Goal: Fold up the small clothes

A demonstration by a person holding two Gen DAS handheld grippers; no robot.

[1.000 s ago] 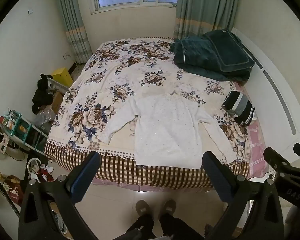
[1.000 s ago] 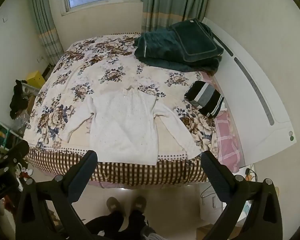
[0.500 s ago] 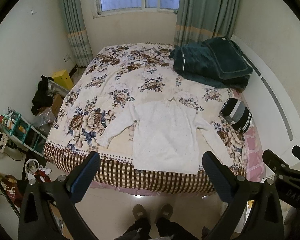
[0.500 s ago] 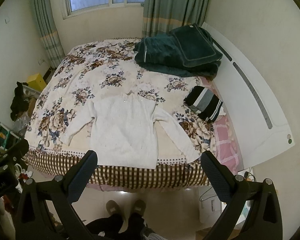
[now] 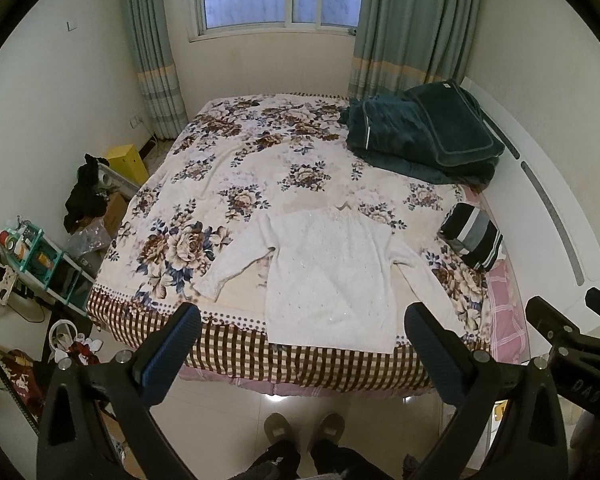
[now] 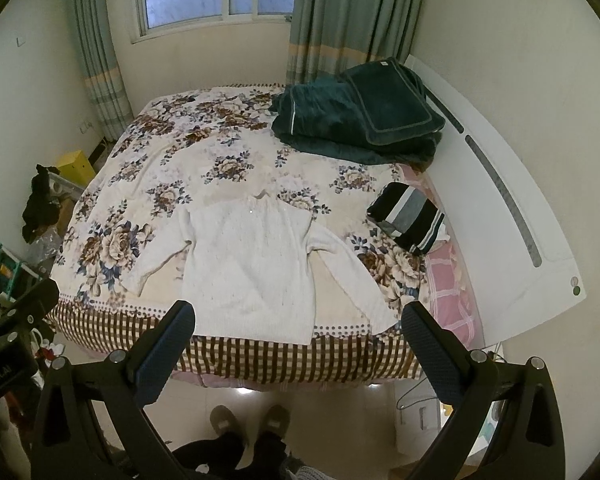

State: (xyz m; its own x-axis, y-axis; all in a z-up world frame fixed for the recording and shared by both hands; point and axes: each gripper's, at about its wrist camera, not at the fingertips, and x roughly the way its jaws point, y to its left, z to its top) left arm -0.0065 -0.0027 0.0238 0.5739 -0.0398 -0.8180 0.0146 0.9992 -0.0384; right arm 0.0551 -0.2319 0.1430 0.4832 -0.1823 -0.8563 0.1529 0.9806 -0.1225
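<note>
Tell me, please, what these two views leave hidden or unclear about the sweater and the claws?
- White sweater: right cuff, left wrist view, hidden behind the left claw finger.
- Sweater's underside: both views, it lies flat on the floral bedspread.
- Right claw: handle and hand, right wrist view, cut off by the bottom edge.

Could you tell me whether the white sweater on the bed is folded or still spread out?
Spread out: the white sweater lies flat on the bed, both sleeves angled outward, nothing folded over.
</note>
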